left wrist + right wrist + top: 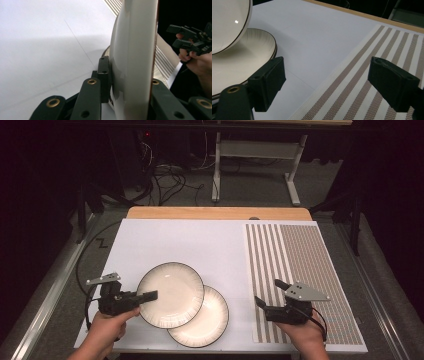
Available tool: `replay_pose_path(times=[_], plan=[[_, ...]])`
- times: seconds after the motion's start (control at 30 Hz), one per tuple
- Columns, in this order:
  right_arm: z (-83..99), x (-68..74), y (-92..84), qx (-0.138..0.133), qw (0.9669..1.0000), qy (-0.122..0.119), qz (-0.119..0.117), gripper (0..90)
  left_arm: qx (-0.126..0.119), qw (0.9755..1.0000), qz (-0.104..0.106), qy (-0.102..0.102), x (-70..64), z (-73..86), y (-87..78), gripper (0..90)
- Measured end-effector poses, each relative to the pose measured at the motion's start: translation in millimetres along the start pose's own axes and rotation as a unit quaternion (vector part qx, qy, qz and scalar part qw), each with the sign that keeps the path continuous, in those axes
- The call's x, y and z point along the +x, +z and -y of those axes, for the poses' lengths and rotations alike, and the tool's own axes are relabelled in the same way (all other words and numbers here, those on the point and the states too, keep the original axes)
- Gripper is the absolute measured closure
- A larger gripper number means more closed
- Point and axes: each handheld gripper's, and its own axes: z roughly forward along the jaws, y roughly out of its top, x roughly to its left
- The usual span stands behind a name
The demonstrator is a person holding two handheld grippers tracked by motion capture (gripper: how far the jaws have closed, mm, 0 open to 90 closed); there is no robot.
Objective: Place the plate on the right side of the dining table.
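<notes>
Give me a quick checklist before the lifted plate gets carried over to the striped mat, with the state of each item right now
1. Left gripper clamped on the upper plate: ok, its jaws sit on both sides of the rim in the left gripper view.
2. Upper plate clear of the lower plate: ok, the right gripper view shows a gap and shadow under it.
3. Lower plate flat on the white board: ok.
4. Striped mat free for a landing: not ok near its front edge, where the right gripper hovers.
5. Right gripper empty: ok, jaws wide apart.
6. How deep the grip reaches onto the rim: cannot tell.
</notes>
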Motion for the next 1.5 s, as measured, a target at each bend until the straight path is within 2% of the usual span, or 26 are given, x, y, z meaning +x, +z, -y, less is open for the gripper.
replay_pose_path(times=[0.17, 0.3, 0.47, 0.6, 0.67, 0.9, 1.0, 1.07, 1.17, 1.5], plan=[[-0.1, -1.9, -1.9, -0.005, 1.0, 0.005, 0.005, 14.3, -0.027, 0.9987, -0.017, 0.04, -3.1, -1.4, -4.8, 76.4], [0.3, -1.7, -1.4, -0.005, 1.0, 0.001, 0.006, 13.5, -0.042, 0.9973, -0.024, 0.055, -3.1, -1.0, -6.8, 76.4], [0.0, -2.5, -2.6, -0.011, 0.9999, 0.003, 0.008, 10.8, -0.058, 0.9941, -0.028, 0.088, -3.0, -2.0, -8.0, 76.4], [-0.7, -2.7, -3.6, -0.02, 0.9997, 0.005, 0.008, 5.0, -0.068, 0.9912, -0.038, 0.107, -3.1, -4.3, -7.7, 76.3], [-1.2, -2.5, -4.0, -0.024, 0.9996, 0.008, 0.01, 1.0, -0.075, 0.9896, -0.041, 0.115, -2.9, -4.1, -7.4, 76.3], [-2.3, -2.8, -8.2, -0.047, 0.9987, 0.012, 0.016, 0.9, -0.105, 0.9843, -0.042, 0.136, -3.5, 3.9, -8.7, 76.3], [-2.1, -1.8, -7.1, -0.049, 0.9986, 0.012, 0.015, 0.9, -0.108, 0.9822, -0.042, 0.147, -4.4, 6.0, -10.2, 76.2], [-2.6, -0.1, -6.6, -0.05, 0.9986, 0.009, 0.016, 0.9, -0.108, 0.9815, -0.041, 0.152, -4.9, 6.5, -10.8, 76.3], [-4.2, 3.5, -5.6, -0.053, 0.9985, 0.003, 0.013, 1.0, -0.104, 0.9817, -0.038, 0.155, -3.8, 6.4, -11.3, 76.1], [-11.1, 22.1, 6.4, -0.055, 0.9983, -0.018, -0.002, 0.9, -0.105, 0.977, -0.049, 0.179, -8.6, 8.1, -12.2, 75.7]])
